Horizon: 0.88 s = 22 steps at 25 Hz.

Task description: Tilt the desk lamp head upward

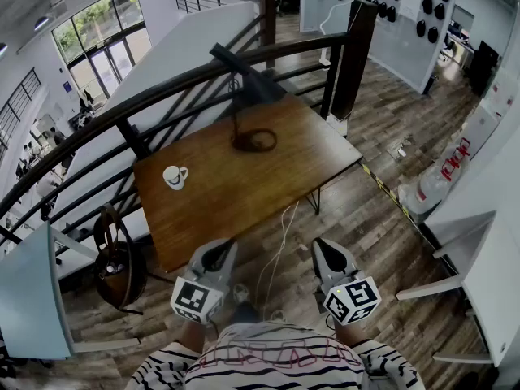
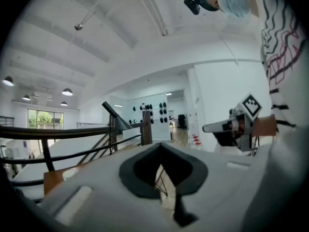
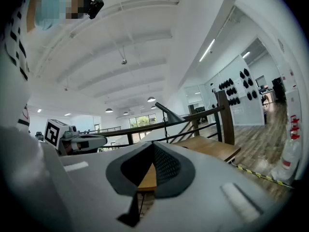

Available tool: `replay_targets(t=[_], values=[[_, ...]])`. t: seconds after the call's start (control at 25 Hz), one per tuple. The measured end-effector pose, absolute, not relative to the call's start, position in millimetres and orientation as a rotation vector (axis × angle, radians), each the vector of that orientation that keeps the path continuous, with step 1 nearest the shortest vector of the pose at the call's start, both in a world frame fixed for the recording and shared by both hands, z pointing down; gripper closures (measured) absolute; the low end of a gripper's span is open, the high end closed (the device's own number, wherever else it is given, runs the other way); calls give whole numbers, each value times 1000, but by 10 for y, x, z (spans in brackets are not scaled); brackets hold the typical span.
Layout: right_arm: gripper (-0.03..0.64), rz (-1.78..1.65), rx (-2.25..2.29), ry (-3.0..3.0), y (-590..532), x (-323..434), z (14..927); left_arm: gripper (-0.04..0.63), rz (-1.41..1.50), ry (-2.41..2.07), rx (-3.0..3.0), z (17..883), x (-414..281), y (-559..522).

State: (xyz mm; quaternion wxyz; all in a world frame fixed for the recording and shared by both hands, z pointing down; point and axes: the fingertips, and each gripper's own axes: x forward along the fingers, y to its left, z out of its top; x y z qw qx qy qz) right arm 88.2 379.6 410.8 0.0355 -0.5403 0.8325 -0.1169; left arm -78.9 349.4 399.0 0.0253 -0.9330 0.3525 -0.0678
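A black desk lamp [image 1: 254, 96] stands on its round base at the far side of the wooden table [image 1: 244, 193], its cone head pointing down. It also shows in the left gripper view as the lamp [image 2: 116, 116] and in the right gripper view as the lamp [image 3: 169, 112], far ahead in both. My left gripper [image 1: 217, 255] and right gripper [image 1: 327, 252] are held side by side near my body, short of the table's near edge. Both are shut with nothing between the jaws, as seen on the left gripper [image 2: 161, 167] and right gripper [image 3: 152, 167].
A white mug [image 1: 175, 176] sits on the table's left part. A white cable [image 1: 280, 242] hangs off the near edge. A dark railing [image 1: 162, 88] runs behind the table. A black bag [image 1: 119, 260] rests on a chair at left. Fire extinguishers [image 1: 435, 179] and white desks stand at right.
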Motion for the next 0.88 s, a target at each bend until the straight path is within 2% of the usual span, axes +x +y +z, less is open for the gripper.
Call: replay_targets(t=[0.28,0.32,0.36,0.4,0.44,0.56,0.68,0.88], values=[[615,-352,-1592,2510,3869,869,4051,591,-162,1108,-2873,3968,-822,3585],[572,-349,-1580,2515,3868,849,4053,582,-157,1120,-2872,3989,-837,3587],[507,-349,-1567,2521,3860,829,4062,515,-151,1125,-2878,4018,-845,3587],[486,-352,-1558,2523,3843,812,4076,453,-143,1124,-2891,4043,-842,3584],[486,-354,-1553,2523,3818,797,4090,436,-139,1116,-2905,4067,-836,3576],[469,-350,-1556,2521,3696,731,4115,436,-155,1082,-2923,4162,-864,3461],[419,-359,-1598,2514,3488,656,4117,422,-150,1067,-2939,4209,-940,3200],[411,-365,-1635,2517,3030,501,4048,411,-129,1046,-2965,4180,-1090,2675]])
